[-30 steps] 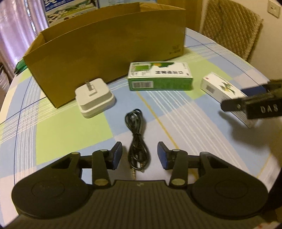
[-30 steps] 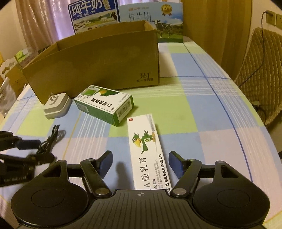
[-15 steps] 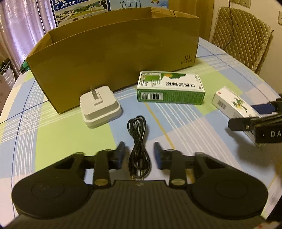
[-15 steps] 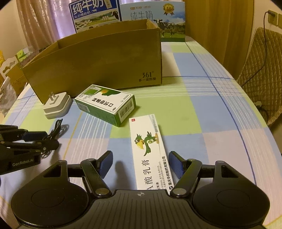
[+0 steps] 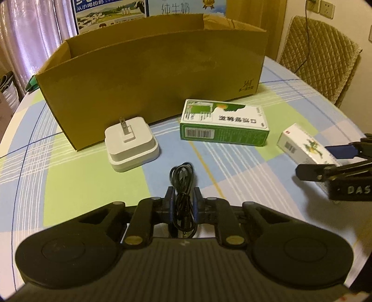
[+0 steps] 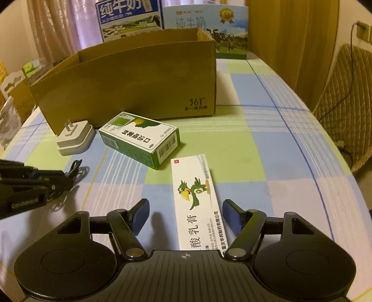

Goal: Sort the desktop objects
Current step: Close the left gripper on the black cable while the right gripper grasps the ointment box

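Observation:
My left gripper (image 5: 183, 204) is shut on a coiled black cable (image 5: 182, 178), whose far loop sticks out ahead of the fingers. Beyond it lie a white plug adapter (image 5: 131, 144) and a green medicine box (image 5: 223, 126), in front of an open cardboard box (image 5: 151, 65). My right gripper (image 6: 186, 217) stands open astride a long white ointment box with a green bird (image 6: 196, 199), its blue pads apart from the box's sides. In the right wrist view the left gripper (image 6: 46, 183) shows at the left with the cable (image 6: 75, 166).
The checked tablecloth (image 6: 267, 162) covers a rounded table. Milk cartons (image 6: 130, 18) stand behind the cardboard box (image 6: 130, 76). A quilted chair (image 5: 320, 58) stands at the right edge. The adapter (image 6: 74, 137) and green box (image 6: 141, 137) lie close together.
The left gripper's fingers have closed from wide open onto the black cable and lifted a little. The right gripper has stayed open over the white ointment box.

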Demonstrator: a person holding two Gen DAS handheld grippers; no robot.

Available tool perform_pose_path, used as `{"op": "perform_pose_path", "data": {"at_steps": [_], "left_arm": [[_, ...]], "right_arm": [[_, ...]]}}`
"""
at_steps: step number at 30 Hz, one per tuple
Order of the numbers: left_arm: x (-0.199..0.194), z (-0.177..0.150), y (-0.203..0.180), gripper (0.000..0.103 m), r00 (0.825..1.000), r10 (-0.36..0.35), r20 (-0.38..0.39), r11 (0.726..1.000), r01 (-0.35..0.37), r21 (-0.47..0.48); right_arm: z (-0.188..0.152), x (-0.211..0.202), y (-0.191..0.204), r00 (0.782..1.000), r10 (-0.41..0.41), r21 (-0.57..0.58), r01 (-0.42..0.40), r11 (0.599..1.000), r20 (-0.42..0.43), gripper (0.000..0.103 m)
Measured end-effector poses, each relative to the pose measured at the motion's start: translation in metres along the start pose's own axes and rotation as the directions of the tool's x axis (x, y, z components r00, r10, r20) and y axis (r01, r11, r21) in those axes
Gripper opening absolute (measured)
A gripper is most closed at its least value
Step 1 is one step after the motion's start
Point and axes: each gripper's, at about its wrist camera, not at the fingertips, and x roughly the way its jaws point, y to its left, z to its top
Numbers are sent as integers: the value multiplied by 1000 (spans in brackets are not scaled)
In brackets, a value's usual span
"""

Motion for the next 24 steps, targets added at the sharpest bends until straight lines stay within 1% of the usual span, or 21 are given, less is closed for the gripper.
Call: {"op": "perform_pose_path", "data": {"at_steps": [3, 8, 9, 11, 13, 17, 21, 24], "left_arm": [[0, 1, -2, 11, 1000, -6, 2, 1000, 6, 3], [0, 1, -4, 11, 1000, -22, 0, 1000, 22, 9], [-1, 1, -4, 11, 1000, -23, 2, 1000, 23, 10], [-2, 1, -4, 11, 1000, -29, 7, 1000, 29, 7], [-3, 1, -3, 11, 999, -31, 9, 1000, 31, 4], [-7, 2, -3, 11, 999, -46, 17, 999, 46, -7], [-12, 3, -5, 11, 998, -51, 28, 999, 52, -3], [-16, 3, -7, 11, 998, -52, 29, 999, 52, 4]], "right_arm": [[-1, 1, 4, 1000, -6, -33, 6, 999, 3, 67], [-1, 5, 4, 1000, -18, -38, 17, 999, -4, 67], [-1, 5, 4, 1000, -24, -37, 24, 999, -5, 65], [-1, 7, 4, 999, -43, -45, 42, 998, -12, 57], [-2, 9, 4, 998, -57, -46, 56, 997, -23, 36], [-1, 4, 3, 998, -59, -30, 59, 998, 2, 35], [3, -7, 4, 998, -46, -16, 47, 999, 53, 35], [3, -9, 3, 998, -39, -7, 40, 999, 54, 35]]}}
